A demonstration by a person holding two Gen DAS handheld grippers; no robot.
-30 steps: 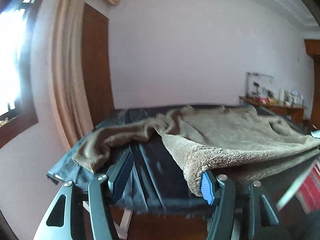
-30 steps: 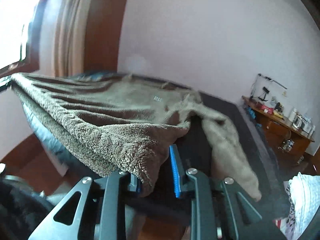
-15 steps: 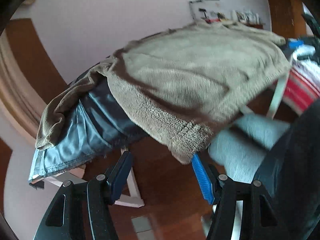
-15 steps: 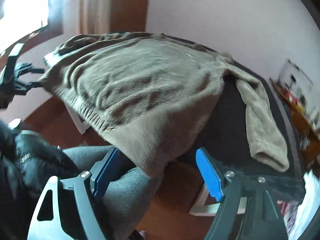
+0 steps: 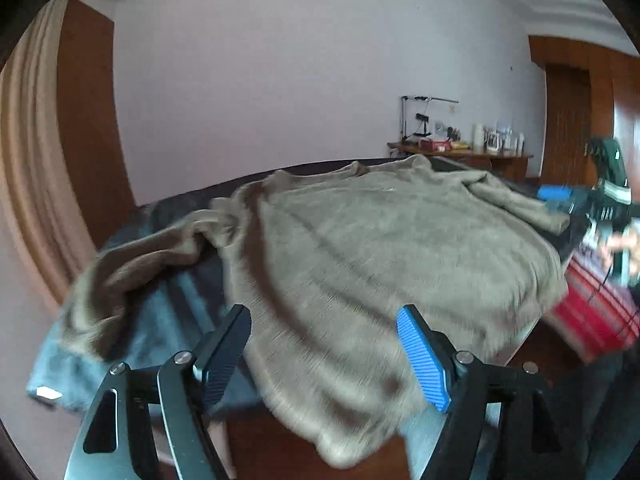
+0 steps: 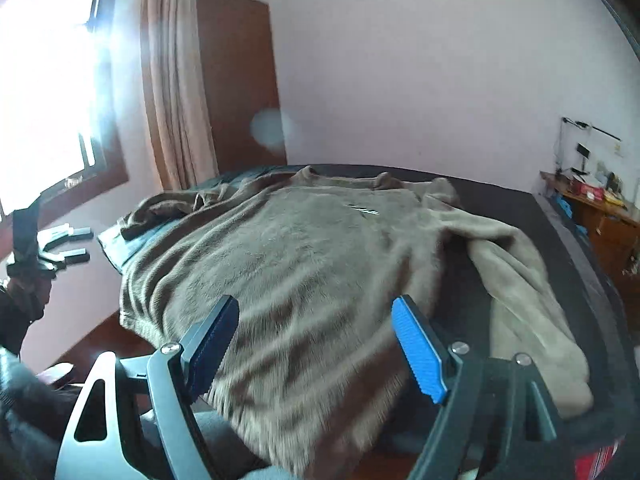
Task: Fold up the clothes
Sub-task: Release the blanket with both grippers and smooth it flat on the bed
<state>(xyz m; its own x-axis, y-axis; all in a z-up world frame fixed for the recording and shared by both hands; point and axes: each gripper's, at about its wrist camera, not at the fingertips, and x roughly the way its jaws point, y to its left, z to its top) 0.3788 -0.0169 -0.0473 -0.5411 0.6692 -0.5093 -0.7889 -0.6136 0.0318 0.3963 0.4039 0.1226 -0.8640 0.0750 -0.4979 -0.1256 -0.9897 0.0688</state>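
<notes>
Both pairs of tongs are hanging wide apart and gripping nothing: the left tongs (image 5: 324, 354) are hovering over the near hem of the sweater (image 5: 384, 256), and the right tongs (image 6: 316, 346) are doing the same at the other end of that hem. The brown fleece sweater is lying spread flat on the dark-covered bench (image 6: 520, 216), its hem drooping over the near edge and its collar pointing toward the far wall. One sleeve (image 5: 132, 264) is lying bunched off the sweater's left shoulder; the other sleeve (image 6: 524, 292) is trailing down along its right side. It looks thick, soft and floppy, light enough but prone to sagging, so I would pinch a good fold of pile at a sleeve cuff or shoulder seam.
</notes>
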